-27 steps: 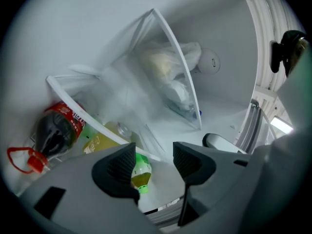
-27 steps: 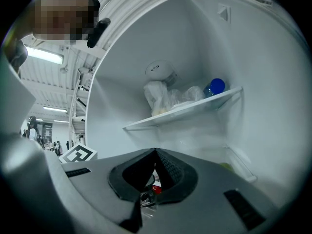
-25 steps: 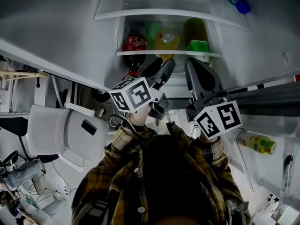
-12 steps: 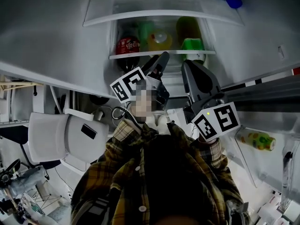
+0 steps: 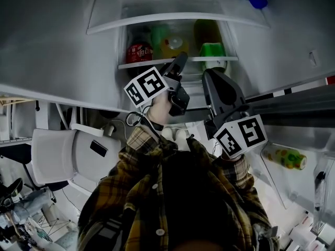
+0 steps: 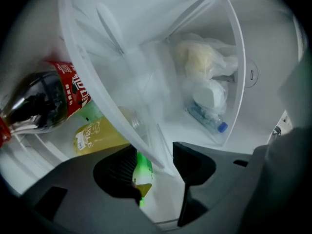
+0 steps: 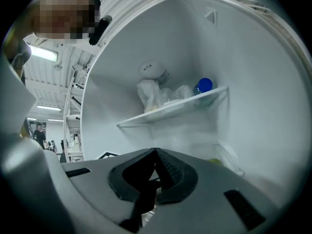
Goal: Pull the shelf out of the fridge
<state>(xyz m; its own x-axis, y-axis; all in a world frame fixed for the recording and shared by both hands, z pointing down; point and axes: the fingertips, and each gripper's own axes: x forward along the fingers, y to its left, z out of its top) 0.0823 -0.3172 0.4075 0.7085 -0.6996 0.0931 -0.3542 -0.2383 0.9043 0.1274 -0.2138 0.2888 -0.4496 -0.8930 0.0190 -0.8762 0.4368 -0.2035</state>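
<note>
The clear shelf (image 6: 117, 108) sits inside the open fridge (image 5: 157, 1), and its long white front edge slants from upper left down into the gap of the left gripper (image 6: 155, 160). A cola bottle (image 6: 46, 104) lies on one side of the edge and a bag (image 6: 200, 62) on the other. The left hand (image 5: 159, 109) holds that gripper (image 5: 180, 61) raised and tilted up towards the bottles, jaws well apart and clamped on nothing, while the right gripper (image 5: 212, 77) hangs lower beside it with jaws (image 7: 156, 155) pressed together and empty. Below, outside the fridge, are a white chair (image 5: 68, 150) and a cluttered floor.
</note>
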